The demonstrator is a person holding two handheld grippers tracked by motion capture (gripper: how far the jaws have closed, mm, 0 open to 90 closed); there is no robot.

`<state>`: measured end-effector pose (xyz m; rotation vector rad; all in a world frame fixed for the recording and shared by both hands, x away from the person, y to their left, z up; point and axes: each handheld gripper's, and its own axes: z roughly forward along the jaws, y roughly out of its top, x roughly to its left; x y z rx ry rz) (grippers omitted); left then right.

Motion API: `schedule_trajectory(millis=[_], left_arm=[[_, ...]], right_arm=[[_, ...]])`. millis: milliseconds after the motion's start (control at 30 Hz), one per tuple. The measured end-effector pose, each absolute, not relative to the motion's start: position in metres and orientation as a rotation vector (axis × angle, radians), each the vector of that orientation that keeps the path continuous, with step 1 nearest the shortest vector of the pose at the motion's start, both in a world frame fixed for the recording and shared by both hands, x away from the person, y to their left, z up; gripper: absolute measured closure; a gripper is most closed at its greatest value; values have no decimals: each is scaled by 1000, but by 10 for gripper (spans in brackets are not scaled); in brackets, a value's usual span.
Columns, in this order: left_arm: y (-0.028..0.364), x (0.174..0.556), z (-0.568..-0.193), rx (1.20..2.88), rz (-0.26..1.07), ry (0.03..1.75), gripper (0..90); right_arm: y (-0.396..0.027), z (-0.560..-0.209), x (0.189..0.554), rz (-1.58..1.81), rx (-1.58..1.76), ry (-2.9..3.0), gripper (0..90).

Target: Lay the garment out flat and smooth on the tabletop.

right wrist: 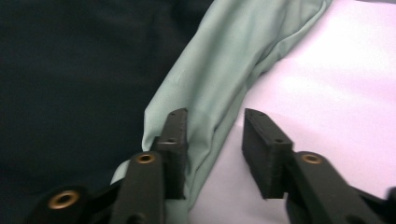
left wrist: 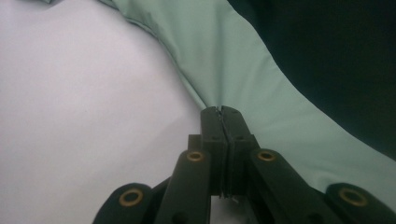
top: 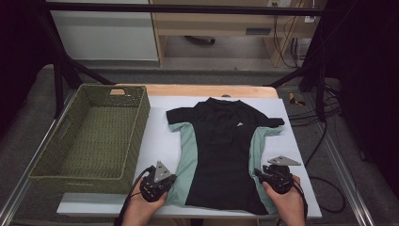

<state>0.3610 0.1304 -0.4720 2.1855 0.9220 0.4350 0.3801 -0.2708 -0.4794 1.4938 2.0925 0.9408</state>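
1. On the white sheet (top: 155,136) that covers the table lies a black shirt (top: 221,150) with pale green side panels, spread flat, collar away from the person and hem towards them.
2. Left of the sheet stands a woven green basket (top: 136,136), its near wall just beside the shirt's left sleeve.
3. At the shirt's lower left edge the left gripper (top: 170,180) sits in the person's left hand (top: 141,207). In the left gripper view its jaws are pressed together, with the green panel's edge (left wrist: 243,70) meeting their tips; the fabric appears pinched between them, though the seam of the jaws hides how much cloth is inside.
4. At the shirt's lower right edge the right gripper (top: 259,175) is held by the right hand (top: 288,202).
5. In the right gripper view (right wrist: 212,126) its jaws stand apart. One pad (right wrist: 175,144) rests on the green panel, the other (right wrist: 261,149) over bare white sheet, with the folded green edge lying in the gap between them. The pads do not press on the cloth.
6. Both grippers lie low over the sheet, well apart, one at each side of the hem.
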Motion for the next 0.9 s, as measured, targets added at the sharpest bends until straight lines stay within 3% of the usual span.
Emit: schedule_trajectory(millis=[100, 167, 467, 667, 900], left_arm=[[133, 359, -471, 2184, 419, 922, 891], [134, 358, -470, 2195, 406, 913, 891], [142, 328, -464, 2220, 322, 876, 891], [145, 298, -466, 2219, 334, 855, 876], [131, 316, -459, 2204, 413, 859, 669]], right_arm=[[-274, -479, 379, 968, 1492, 2112, 857], [-275, -479, 378, 974, 1486, 2121, 885], [-287, -472, 355, 966, 1454, 2183, 890], [-288, -470, 326, 971, 1411, 2227, 887], [-288, -464, 332, 1048, 1397, 2167, 750]])
